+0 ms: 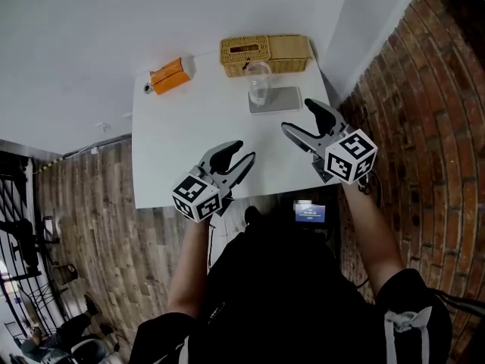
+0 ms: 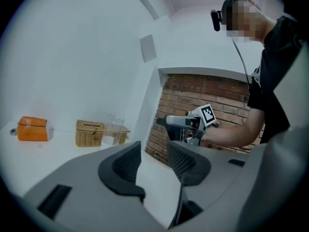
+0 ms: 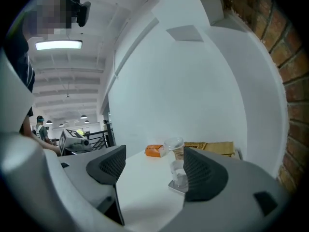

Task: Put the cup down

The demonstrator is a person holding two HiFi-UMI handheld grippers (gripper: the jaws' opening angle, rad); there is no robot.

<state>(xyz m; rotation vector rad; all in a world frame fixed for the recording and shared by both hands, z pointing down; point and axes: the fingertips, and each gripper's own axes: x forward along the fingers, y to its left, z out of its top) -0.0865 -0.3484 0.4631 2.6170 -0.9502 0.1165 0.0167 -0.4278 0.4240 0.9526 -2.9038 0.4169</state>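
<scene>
A clear plastic cup (image 1: 258, 82) stands upright on a grey pad (image 1: 280, 101) at the far side of the white table (image 1: 174, 142). Nothing holds it. My right gripper (image 1: 297, 116) hovers open near the table's right edge, a short way in front of the cup, with nothing between its jaws. In the right gripper view the cup (image 3: 177, 170) shows just inside the right jaw, farther off. My left gripper (image 1: 244, 153) is open and empty over the table's near edge. Its own view has the cup (image 2: 114, 129) far off to the left.
A wicker basket (image 1: 265, 54) sits right behind the cup at the table's far edge. An orange packet (image 1: 170, 76) lies at the far left. A white wall runs behind the table, a brick wall (image 1: 424, 112) along its right. The floor below is wooden.
</scene>
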